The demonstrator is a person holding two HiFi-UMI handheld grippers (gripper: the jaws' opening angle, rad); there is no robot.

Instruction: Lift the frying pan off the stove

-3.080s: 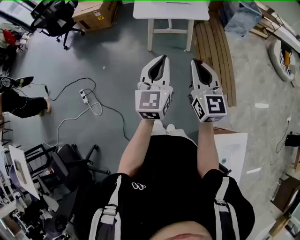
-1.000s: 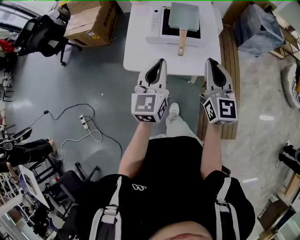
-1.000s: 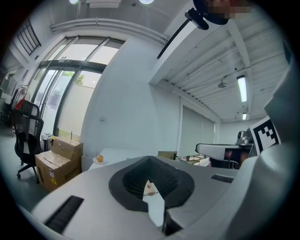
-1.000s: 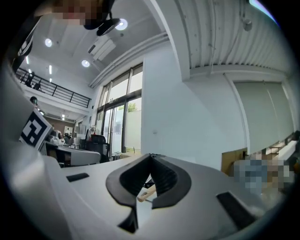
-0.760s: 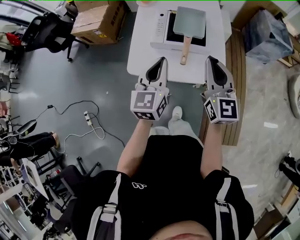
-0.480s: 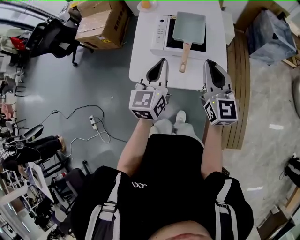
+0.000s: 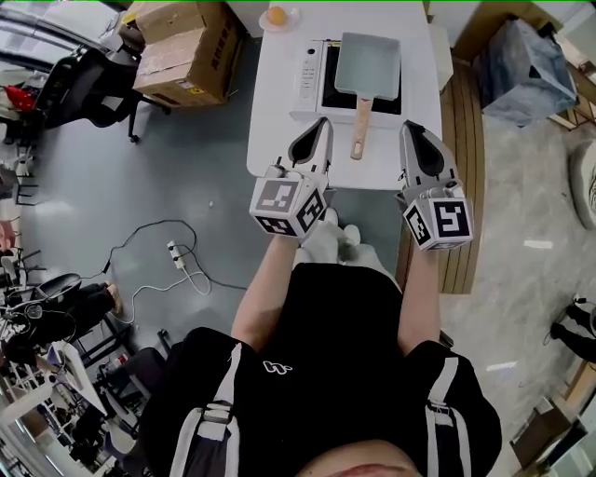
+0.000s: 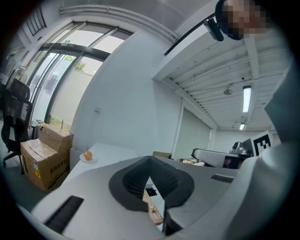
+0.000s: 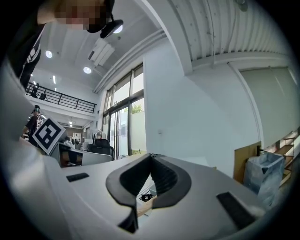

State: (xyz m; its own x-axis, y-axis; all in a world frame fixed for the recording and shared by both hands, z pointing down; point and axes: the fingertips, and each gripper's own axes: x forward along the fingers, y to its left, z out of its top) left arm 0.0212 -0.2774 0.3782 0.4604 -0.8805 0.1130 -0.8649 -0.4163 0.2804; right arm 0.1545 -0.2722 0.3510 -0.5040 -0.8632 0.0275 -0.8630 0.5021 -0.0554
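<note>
A grey concrete floor with a loose cable and cardboard boxes surrounds a white table. On it sits a flat white stove with a black glass top. The pan rests on that top: a shallow rectangular tray, matt grey-green, with a straight pale wooden handle. The handle runs off the stove's near edge toward the person, so the pan's long axis points almost straight at them. Both grippers hover above the table's near edge, ahead of the person and short of the stove. The handle's free end lies between them and lower down. In the head view it looks slightly nearer the left gripper than the right gripper, though either could probably reach it. Each gripper is clenched on nothing, its dark ribbed pads meeting at the tips. A grasp would likely call for the jaws to part, then come down across the handle. An orange sits at the far corner.
</note>
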